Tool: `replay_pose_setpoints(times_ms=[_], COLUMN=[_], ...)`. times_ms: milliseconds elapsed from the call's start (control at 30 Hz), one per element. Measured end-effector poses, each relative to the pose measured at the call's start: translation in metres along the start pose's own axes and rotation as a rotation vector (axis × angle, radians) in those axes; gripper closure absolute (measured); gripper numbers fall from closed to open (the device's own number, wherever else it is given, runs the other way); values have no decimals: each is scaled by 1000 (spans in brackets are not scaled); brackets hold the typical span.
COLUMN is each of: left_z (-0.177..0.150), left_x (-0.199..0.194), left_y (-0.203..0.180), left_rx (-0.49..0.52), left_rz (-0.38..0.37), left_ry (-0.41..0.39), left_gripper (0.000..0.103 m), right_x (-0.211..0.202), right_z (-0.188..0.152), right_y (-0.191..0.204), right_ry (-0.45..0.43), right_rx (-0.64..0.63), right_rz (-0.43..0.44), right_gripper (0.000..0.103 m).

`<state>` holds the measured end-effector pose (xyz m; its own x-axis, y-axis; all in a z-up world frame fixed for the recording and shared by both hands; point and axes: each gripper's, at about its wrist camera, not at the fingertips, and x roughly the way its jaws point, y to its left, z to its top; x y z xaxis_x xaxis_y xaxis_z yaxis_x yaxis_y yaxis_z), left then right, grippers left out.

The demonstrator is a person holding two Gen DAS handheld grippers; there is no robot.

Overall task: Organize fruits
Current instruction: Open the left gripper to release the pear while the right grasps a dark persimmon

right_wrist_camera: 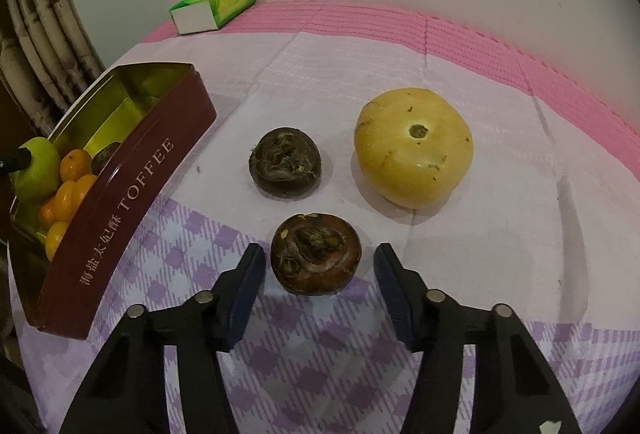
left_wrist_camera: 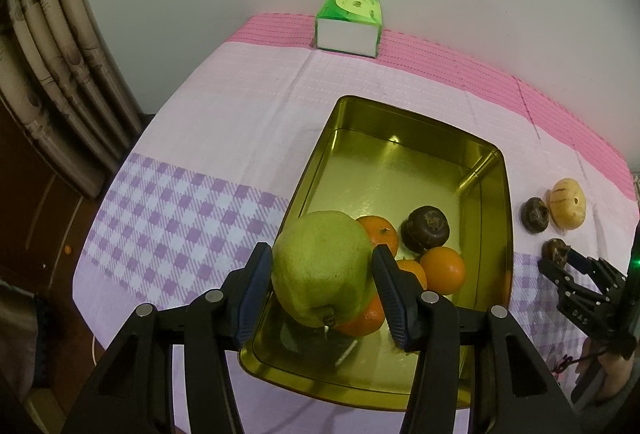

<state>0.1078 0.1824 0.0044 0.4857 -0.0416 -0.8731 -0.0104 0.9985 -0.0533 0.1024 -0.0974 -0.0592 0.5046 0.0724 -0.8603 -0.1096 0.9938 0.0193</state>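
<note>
My left gripper [left_wrist_camera: 320, 266] is shut on a green pear [left_wrist_camera: 320, 266], both pads pressed to its sides, held over the near end of a gold-lined toffee tin [left_wrist_camera: 400, 110]. In the tin lie several oranges [left_wrist_camera: 442, 270] and a dark brown fruit [left_wrist_camera: 428, 228]. My right gripper [right_wrist_camera: 318, 266] stands open around another dark brown fruit [right_wrist_camera: 316, 254] on the cloth, with a gap showing on each side. A second dark brown fruit [right_wrist_camera: 285, 162] and a round yellow fruit [right_wrist_camera: 414, 148] rest farther back.
The tin's maroon wall [right_wrist_camera: 132, 194] stands to the left of the right gripper. A green tissue box [left_wrist_camera: 348, 30] sits at the table's far edge by the wall. Curtains [left_wrist_camera: 52, 74] hang beyond the table's left edge. The pink and purple checked cloth [left_wrist_camera: 200, 194] covers the table.
</note>
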Motion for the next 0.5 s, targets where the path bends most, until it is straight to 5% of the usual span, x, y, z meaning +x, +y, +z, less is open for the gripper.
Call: replay_pose_setpoints(times_ms=[200, 500], left_z=[1, -1], left_x=[1, 4], left_y=[1, -1], left_rx=[-2, -5], left_rz=[-1, -3], left_ry=[1, 22], left_gripper=[50, 45], right_x=[2, 1], right_z=[1, 0], right_y=[10, 14], right_ry=[1, 4], right_rx=[-42, -50], right_rz=[-18, -20], right_gripper=[62, 62])
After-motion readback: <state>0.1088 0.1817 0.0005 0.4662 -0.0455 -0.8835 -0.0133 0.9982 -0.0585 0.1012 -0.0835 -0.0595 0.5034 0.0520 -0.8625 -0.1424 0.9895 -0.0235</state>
